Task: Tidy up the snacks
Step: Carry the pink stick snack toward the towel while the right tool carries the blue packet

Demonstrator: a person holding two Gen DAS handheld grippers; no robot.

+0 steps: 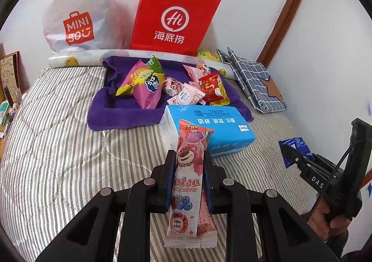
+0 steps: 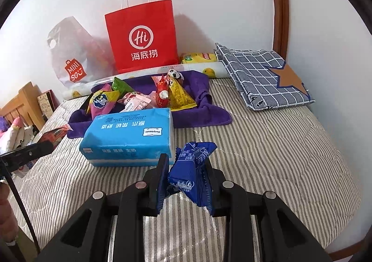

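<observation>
**Both grippers loaded over the bed**

My left gripper [image 1: 188,157] has its fingers pinching one long pink Lotso snack packet [image 1: 189,169]. My right gripper [image 2: 186,164] pinches one crumpled dark blue foil snack packet [image 2: 193,176]. Ahead, one purple cloth-lined tray [image 1: 121,108] holds a heap of loose snack packets [image 1: 176,85], too jumbled to count. One blue tissue pack [image 2: 130,132] lies between the grippers and tray. Behind: one red paper bag [image 1: 172,15], one white plastic bag [image 1: 79,15], one folded checked cloth [image 2: 260,73].

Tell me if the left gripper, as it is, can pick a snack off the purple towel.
Probably not yet. The left gripper is already shut on a pink packet, and the tissue pack lies between it and the purple towel.
</observation>
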